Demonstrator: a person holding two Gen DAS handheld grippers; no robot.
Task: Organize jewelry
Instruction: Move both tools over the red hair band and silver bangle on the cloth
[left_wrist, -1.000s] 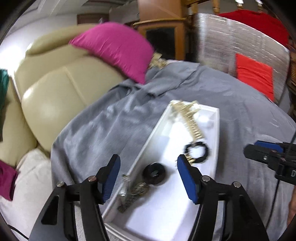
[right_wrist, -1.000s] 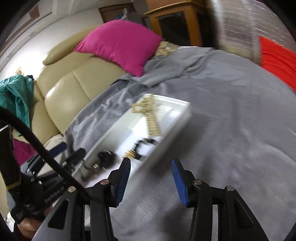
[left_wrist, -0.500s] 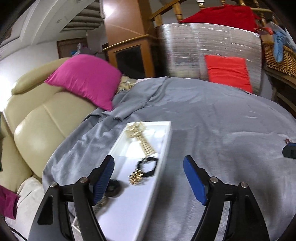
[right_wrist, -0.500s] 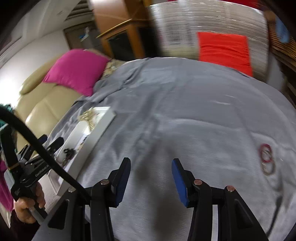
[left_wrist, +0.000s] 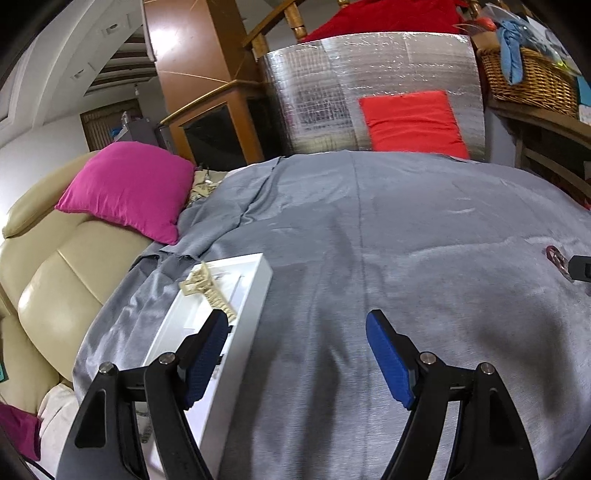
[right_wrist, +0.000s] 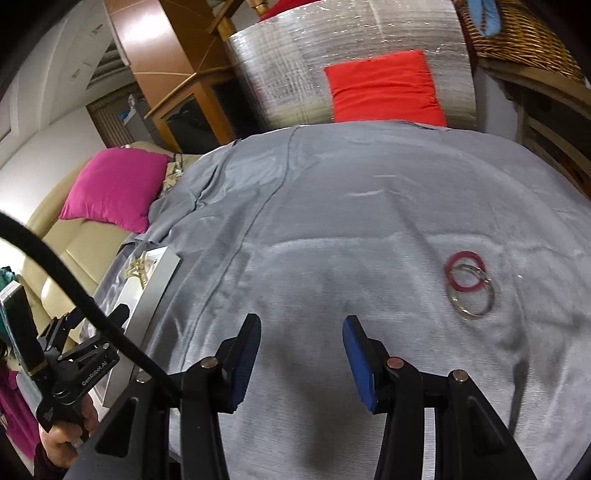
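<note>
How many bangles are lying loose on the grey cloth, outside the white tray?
2: a red bangle and a silver bangle overlapping it, right of the right gripper. Others may be hidden.

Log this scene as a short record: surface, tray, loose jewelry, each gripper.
surface: grey cloth
tray: white, at the cloth's left edge, gold necklace inside
loose jewelry: red bangle overlapping a silver bangle, on the cloth to the right, outside the tray
left gripper: open, empty, beside the tray
right gripper: open, empty, over bare cloth, bangles ahead to its right
</note>
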